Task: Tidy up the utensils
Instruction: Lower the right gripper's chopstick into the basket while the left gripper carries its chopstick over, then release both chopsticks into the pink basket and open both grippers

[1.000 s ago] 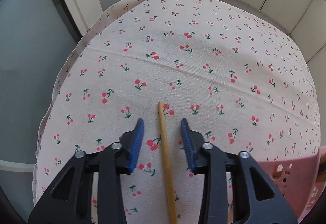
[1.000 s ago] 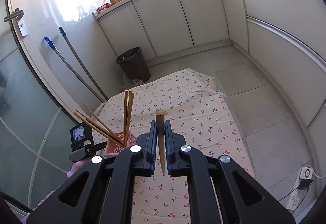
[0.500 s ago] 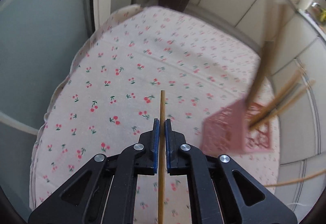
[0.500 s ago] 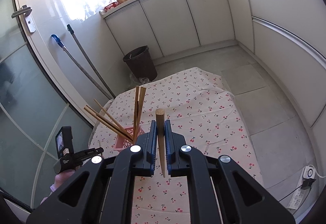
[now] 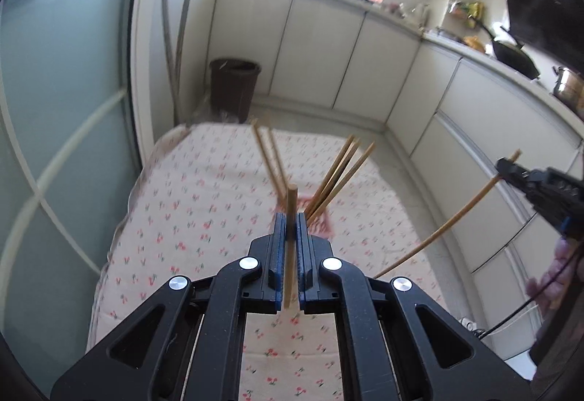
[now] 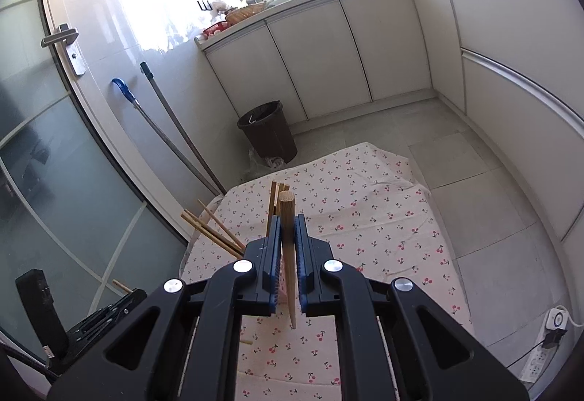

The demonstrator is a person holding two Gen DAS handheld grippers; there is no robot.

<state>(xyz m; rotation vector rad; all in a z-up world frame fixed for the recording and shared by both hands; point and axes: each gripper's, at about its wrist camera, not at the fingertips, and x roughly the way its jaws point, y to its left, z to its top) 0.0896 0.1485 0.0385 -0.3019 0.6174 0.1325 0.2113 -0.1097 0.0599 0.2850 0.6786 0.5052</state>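
My left gripper (image 5: 291, 224) is shut on a wooden chopstick (image 5: 291, 204) and holds it high above the cherry-print tablecloth (image 5: 204, 204). My right gripper (image 6: 288, 226) is shut on another chopstick (image 6: 286, 215), which also shows at the right of the left wrist view (image 5: 452, 215). A pink slotted basket (image 5: 323, 224) on the cloth holds several upright chopsticks (image 5: 339, 174), just beyond the left gripper's tips. In the right wrist view these chopsticks (image 6: 215, 231) stick out to the left of my jaws; the basket is mostly hidden behind them.
A brown waste bin (image 6: 268, 131) stands on the floor past the table's far edge. Mop handles (image 6: 175, 131) lean on the wall at the left. White cabinets (image 5: 328, 47) run along the back and right. A power strip (image 6: 547, 346) lies on the floor at the right.
My left gripper closed on the chopstick that lay on the cloth and lifted it high, tilting up toward the basket. My right gripper, still holding its chopstick, moved closer above the basket.
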